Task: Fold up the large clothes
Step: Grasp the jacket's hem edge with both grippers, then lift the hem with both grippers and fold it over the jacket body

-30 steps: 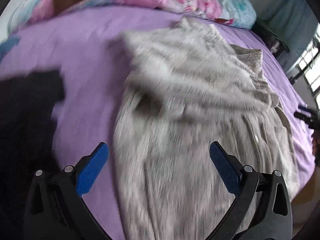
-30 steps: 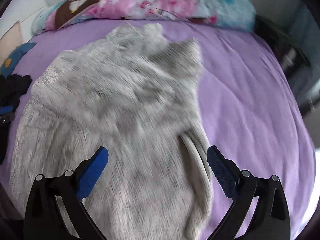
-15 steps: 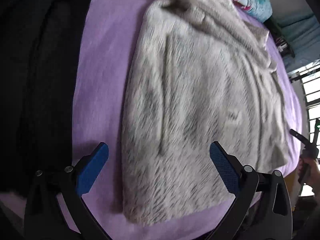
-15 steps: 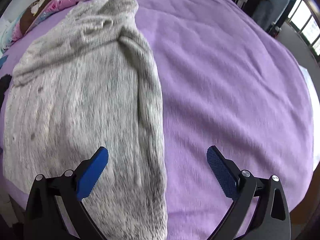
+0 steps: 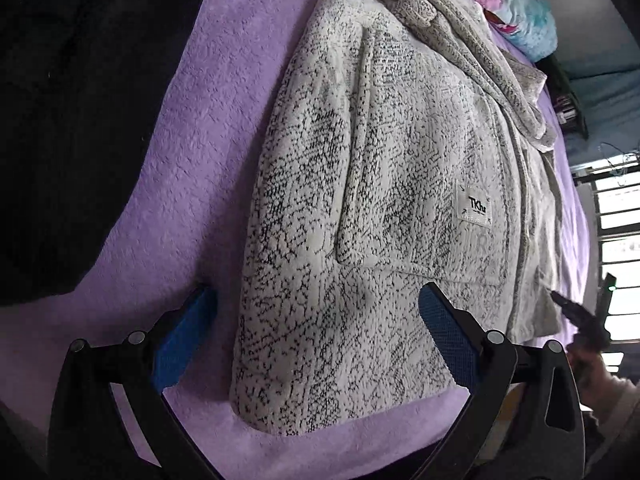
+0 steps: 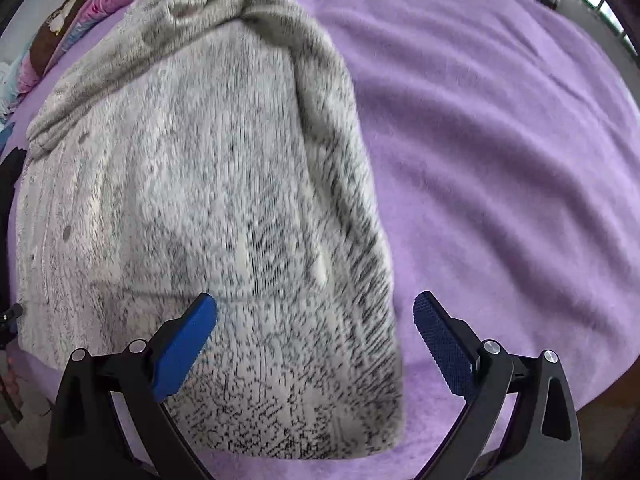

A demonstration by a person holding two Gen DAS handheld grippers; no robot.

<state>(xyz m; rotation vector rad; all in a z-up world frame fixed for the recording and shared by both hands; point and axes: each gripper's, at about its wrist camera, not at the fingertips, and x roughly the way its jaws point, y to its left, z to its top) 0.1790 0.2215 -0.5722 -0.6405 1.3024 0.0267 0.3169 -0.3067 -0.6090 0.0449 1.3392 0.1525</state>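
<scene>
Right, both claws are low over the near end of the garment, one per corner.

Garment: a speckled grey-and-white knit jacket lies flat on the purple bedspread, sleeves laid in over the body, a small woven label showing on the front.

Long axis: it runs away from both cameras, hem nearest, collar and hood up by the pink and blue bedding at the far end.

Left gripper: jaws spread wide, nothing between them, straddling the hem's left corner, left finger over bare bedspread, right finger over the knit.

Right gripper: also spread wide and empty, over the right-hand hem corner; its left finger sits above the fabric, its right finger above open bedspread.

Who's nearer: I'd call it even, as each claw has its own corner just ahead and below.

The relation that counts: hem at the claws, collar far off along the same line, so I judge a lengthwise fold, hem carried toward collar, is the likely call.

Watch out: a dark garment lies just left of the jacket, apart from it.

Other side: the right gripper's black tip and the hand holding it peek in at the left camera's right edge.
</scene>
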